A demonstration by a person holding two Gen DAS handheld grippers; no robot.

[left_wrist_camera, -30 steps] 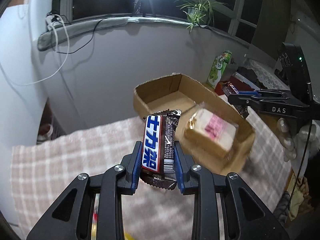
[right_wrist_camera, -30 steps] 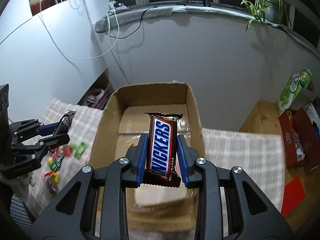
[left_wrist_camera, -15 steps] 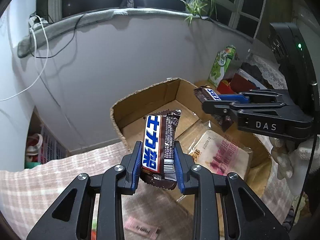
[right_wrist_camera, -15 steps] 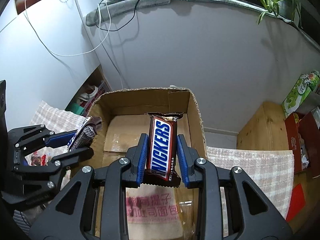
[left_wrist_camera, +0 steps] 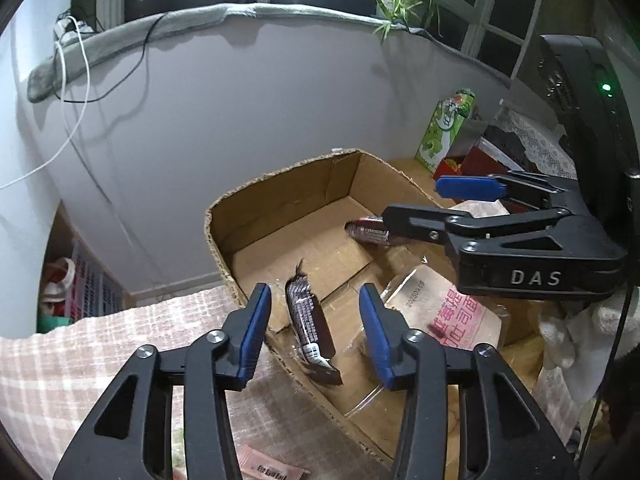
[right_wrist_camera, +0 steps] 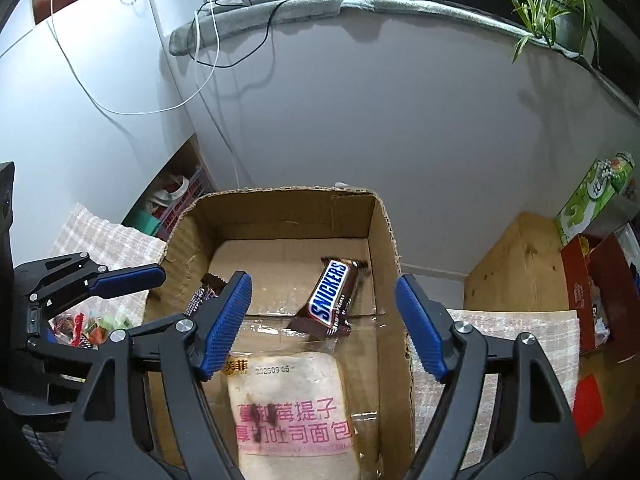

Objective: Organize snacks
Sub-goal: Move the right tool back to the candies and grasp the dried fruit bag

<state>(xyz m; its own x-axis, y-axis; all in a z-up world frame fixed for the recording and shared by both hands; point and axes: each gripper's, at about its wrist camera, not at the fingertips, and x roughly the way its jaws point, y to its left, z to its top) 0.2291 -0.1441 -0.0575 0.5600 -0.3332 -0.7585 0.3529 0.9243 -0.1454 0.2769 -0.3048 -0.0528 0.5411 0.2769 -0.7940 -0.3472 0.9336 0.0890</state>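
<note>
A Snickers bar (right_wrist_camera: 333,298) lies in the cardboard box (right_wrist_camera: 386,224), toward its far right corner. Its long axis runs diagonally, the upper end tipped toward the back right wall and the lower end resting on the clear wrapper of a bread pack (right_wrist_camera: 294,412). "SNICKERS" reads in white-edged blue letters along its brown wrapper.

A second bar (left_wrist_camera: 310,326) sits at the box's near left side, propped on a slant against the cardboard wall, one crimped end up and the other down. Only its back shows, with small print and a barcode too fine to read. From the right wrist view just a tip of it (right_wrist_camera: 206,290) peeks out behind a blue pad.

The bread pack carries pink Chinese lettering and a printed date, "202509 05".

The left gripper (left_wrist_camera: 315,334) hangs over the box's left edge with its blue pads spread wide on either side of the slanted bar, touching nothing. The right gripper (right_wrist_camera: 323,322) hovers above the box's middle, its tongs likewise parted and empty; its black body bears the letters "DAS" (left_wrist_camera: 535,278).

The box stands on a plaid cloth (left_wrist_camera: 80,344). Beyond it, near the wall, stands a green carton (right_wrist_camera: 596,196) beside a red box (right_wrist_camera: 580,280).
</note>
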